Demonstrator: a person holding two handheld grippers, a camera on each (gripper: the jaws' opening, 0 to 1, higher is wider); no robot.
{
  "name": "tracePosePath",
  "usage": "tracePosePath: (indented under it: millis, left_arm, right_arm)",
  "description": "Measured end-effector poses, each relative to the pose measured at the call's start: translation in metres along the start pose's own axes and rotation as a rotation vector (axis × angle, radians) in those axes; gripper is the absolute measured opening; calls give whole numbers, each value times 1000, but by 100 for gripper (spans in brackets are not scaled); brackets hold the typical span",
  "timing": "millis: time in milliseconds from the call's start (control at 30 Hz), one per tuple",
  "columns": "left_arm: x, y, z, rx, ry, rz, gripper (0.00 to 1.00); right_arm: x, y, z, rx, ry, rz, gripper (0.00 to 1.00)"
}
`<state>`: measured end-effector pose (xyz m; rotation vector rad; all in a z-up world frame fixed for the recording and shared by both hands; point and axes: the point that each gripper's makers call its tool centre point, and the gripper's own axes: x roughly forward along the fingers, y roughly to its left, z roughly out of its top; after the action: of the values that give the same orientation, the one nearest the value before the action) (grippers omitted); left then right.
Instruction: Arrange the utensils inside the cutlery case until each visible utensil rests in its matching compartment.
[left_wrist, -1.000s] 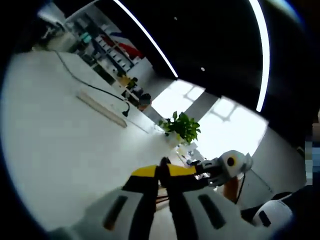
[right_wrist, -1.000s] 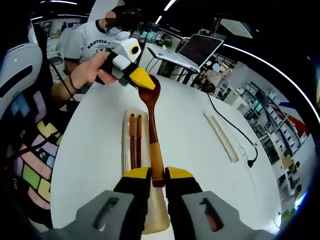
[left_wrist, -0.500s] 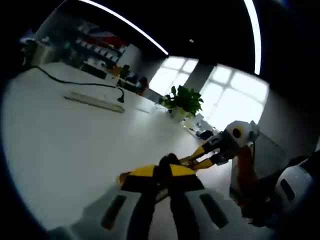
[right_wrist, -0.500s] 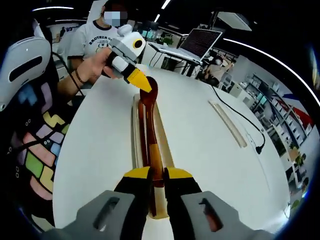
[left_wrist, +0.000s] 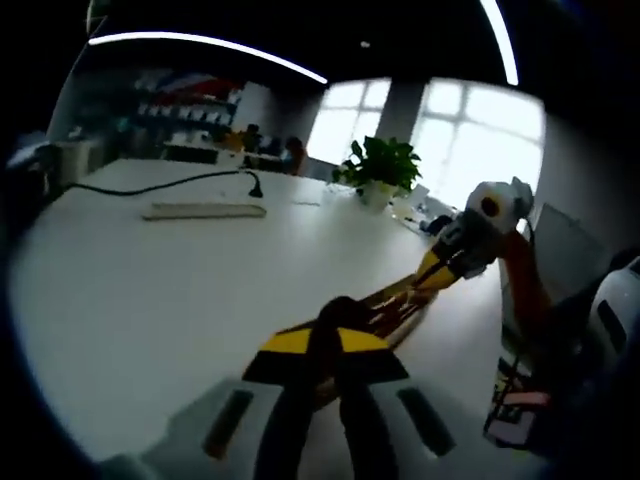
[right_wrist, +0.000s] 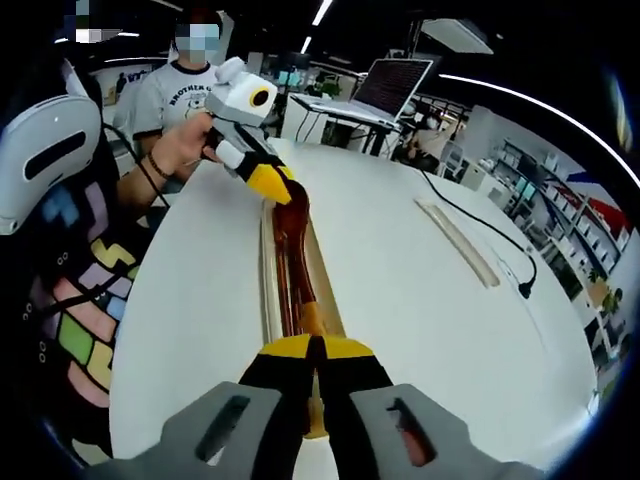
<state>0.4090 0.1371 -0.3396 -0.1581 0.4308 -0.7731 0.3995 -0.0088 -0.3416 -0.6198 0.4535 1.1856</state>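
I have the wooden spoon down in the cutlery case now — 1 second ago it rode clear above the case, with the 2 chopsticks lying in plain sight beside it, and half a second ago it was already dropping into line. Now its bowl sits low at the far end of the case and its handle runs back along the channel toward me, over or right beside the chopsticks; I cannot tell which compartment it is settling into.

My right gripper has its jaws nearly together on the handle end, and the left gripper pinches the bowl from the far side. In the left gripper view, the left gripper jaws are closed with the dark bowl tip between them, and the right gripper has swung in closer along the white tabletop.

My read — the lowering is nearly done. Next comes releasing both ends, provided the spoon lies flat in its own slot and not on the chopsticks.
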Motion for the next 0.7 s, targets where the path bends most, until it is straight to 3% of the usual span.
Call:
tracePosePath:
  millis: [267, 567, 700]
  left_arm:
    - [-1, 5, 0, 25, 0, 25, 6]
    - [-5, 11, 8, 71, -43, 63, 7]
    - [-4, 11, 8, 79, -47, 65, 7]
  right_arm:
    - [0, -1, -2, 31, -12, -3, 2]
    - [-3, -15, -1, 92, -37, -99, 4]
    - [-3, -16, -2, 110, -47, -103, 4]
